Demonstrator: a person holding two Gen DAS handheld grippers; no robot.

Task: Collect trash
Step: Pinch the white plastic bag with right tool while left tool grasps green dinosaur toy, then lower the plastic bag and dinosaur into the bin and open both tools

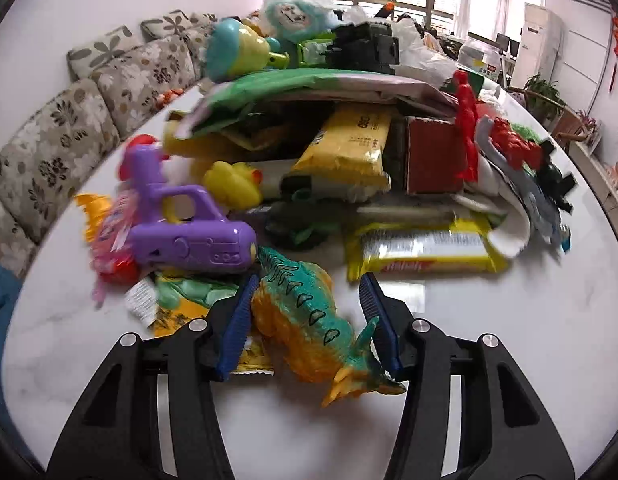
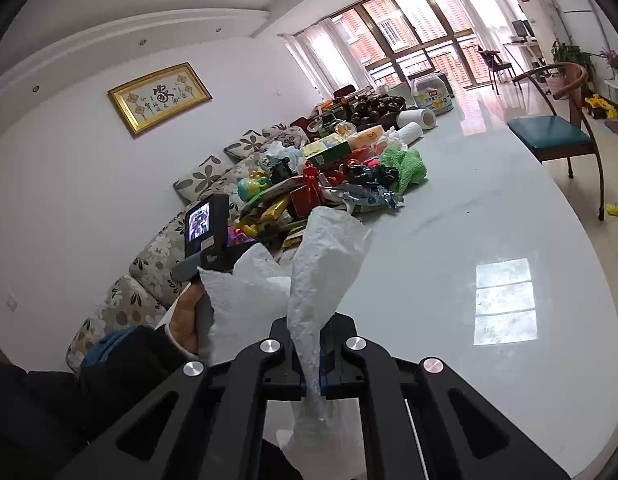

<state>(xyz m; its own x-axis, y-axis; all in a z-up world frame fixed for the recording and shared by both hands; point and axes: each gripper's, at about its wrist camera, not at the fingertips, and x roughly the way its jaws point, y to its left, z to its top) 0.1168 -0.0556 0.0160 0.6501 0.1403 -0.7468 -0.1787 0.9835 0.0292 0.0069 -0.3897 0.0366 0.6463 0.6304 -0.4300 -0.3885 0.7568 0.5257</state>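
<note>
In the left wrist view my left gripper [image 1: 309, 320] is open low over the white table [image 1: 509, 340]. An orange-and-teal toy dinosaur [image 1: 309, 320] lies between its blue pads, apart from the right one. A yellow snack wrapper [image 1: 425, 250] lies just beyond, with a small yellow packet [image 1: 251, 356] under the left finger. In the right wrist view my right gripper [image 2: 314, 364] is shut on a crumpled white paper towel [image 2: 321, 272], held above the table. The left gripper's camera unit [image 2: 207, 232] and the hand holding it show at left.
A heap of toys and packaging fills the table's far side: purple toy [image 1: 189, 240], rubber duck [image 1: 233, 182], yellow tissue pack [image 1: 349, 144], red box [image 1: 433, 156], red figure [image 1: 467, 120]. A floral sofa [image 1: 49, 152] runs along the left. A wooden chair [image 2: 557, 136] stands right.
</note>
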